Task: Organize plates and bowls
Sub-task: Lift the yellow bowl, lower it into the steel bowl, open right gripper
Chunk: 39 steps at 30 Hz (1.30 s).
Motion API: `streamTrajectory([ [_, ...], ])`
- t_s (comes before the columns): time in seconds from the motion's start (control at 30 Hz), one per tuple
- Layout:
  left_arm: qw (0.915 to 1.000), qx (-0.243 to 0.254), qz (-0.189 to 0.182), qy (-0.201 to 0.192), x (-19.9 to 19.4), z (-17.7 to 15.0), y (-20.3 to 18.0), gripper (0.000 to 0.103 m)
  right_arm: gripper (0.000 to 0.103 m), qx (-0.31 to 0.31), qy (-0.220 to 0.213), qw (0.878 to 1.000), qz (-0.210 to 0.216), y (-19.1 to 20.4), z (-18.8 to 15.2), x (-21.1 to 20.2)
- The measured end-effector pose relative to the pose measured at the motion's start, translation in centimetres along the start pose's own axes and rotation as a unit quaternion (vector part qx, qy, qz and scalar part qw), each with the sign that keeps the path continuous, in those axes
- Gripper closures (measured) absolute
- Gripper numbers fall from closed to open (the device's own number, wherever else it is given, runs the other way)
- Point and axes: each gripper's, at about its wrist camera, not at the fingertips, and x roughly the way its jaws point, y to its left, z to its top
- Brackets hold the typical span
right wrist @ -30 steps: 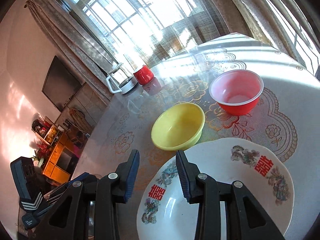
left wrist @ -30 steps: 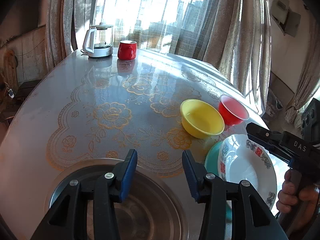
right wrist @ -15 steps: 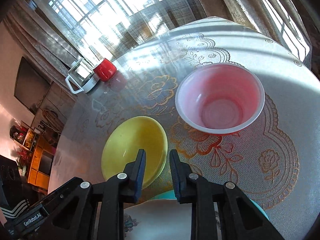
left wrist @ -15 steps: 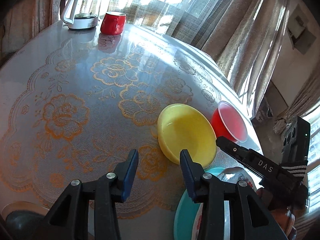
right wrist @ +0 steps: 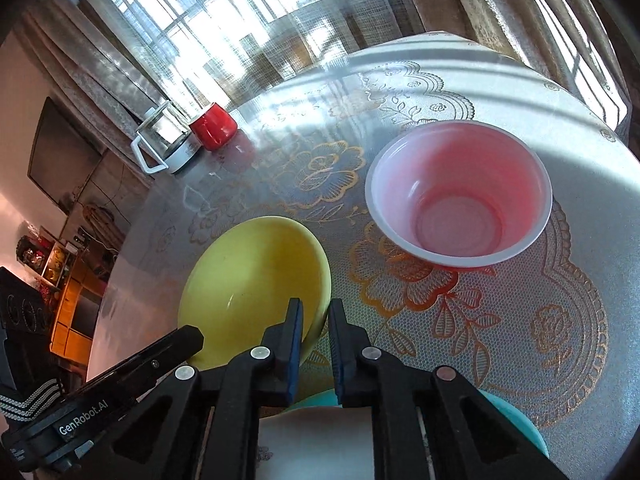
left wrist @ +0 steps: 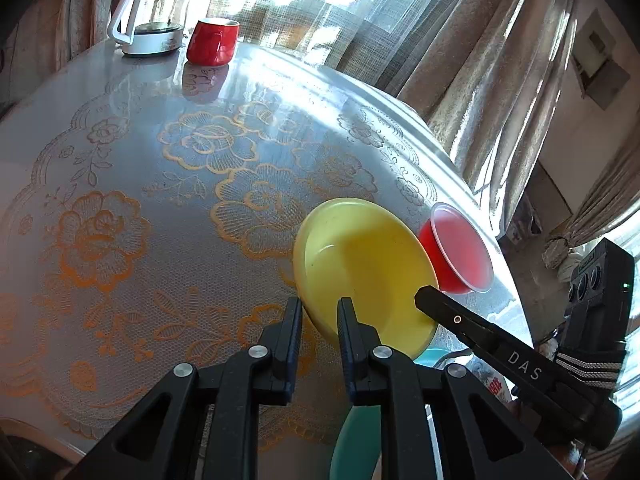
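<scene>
While both jaws straddle its near rim, slightly apart, the glossy yellow bowl (left wrist: 360,264) sits upright; left gripper (left wrist: 318,320), right gripper (right wrist: 314,322) on opposite sides.

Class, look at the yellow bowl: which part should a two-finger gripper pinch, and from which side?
Pinch the thin near rim of the yellow bowl, one finger inside and one outside, coming from the plates' side. It sits upright and open, too wide to span, as the right gripper straddles it.

Yellow bowl (left wrist: 360,264) upright beside red bowl (left wrist: 460,258); white plate (right wrist: 316,436) atop teal plate (right wrist: 516,420).
</scene>
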Motion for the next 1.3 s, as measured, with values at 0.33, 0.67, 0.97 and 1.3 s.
streamTrajectory([
  [0.33,0.9989,-0.001,0.013,-0.044,-5.0,-1.8,1.1,0.085,0.091,-0.022,-0.019,0.999,0.045,3.0,-1.6,-2.4],
  [0.67,0.9957,0.011,0.022,-0.090,-10.7,-5.3,2.6,0.085,0.090,-0.041,-0.030,0.993,0.102,6.0,-4.8,-5.1],
  [0.97,0.9944,-0.015,0.024,-0.102,-14.6,-8.8,6.1,0.085,0.090,-0.064,-0.020,0.986,0.150,9.0,-8.3,-5.8],
  [1.3,0.9921,-0.041,0.033,-0.114,-17.8,-12.0,9.3,0.085,0.090,-0.092,0.007,0.978,0.187,12.1,-11.3,-5.2],
])
